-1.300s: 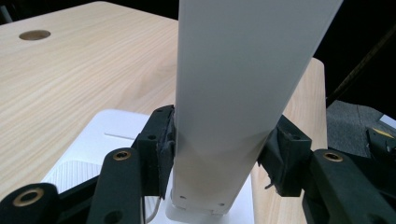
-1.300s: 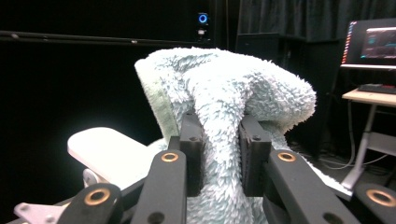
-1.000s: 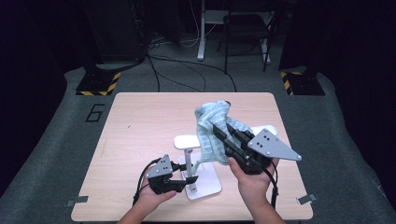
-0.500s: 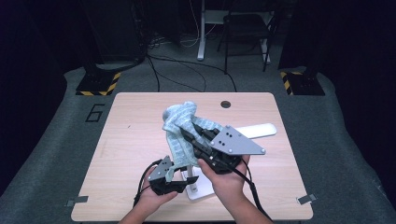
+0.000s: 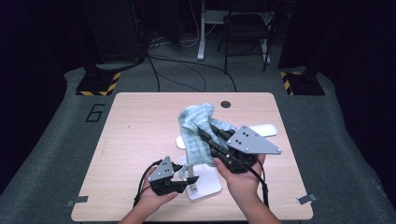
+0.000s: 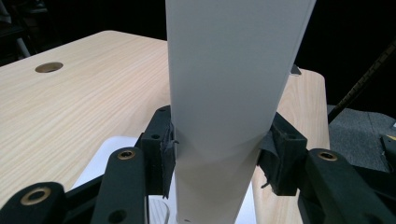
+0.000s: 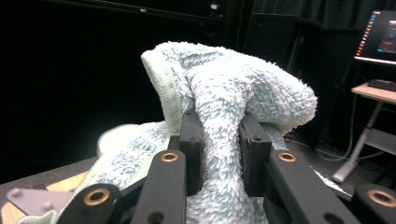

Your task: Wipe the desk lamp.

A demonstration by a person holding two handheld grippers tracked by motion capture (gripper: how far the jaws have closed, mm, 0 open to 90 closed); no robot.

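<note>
Towel (image 5: pixel 198 135) clamped in right gripper (image 5: pixel 210 135), left gripper (image 5: pixel 192 179) clamped on white stand post (image 6: pixel 233 93), table (image 5: pixel 140 121).

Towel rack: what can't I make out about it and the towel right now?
- Top bar of the white rack: high view, its middle is hidden by the towel and the right gripper.
- Rack post: left gripper view, top cut off by the upper edge.
- Rack base: high view, partly hidden by the left gripper.
- Towel's lower end: right gripper view, cut off below the jaws.
</note>
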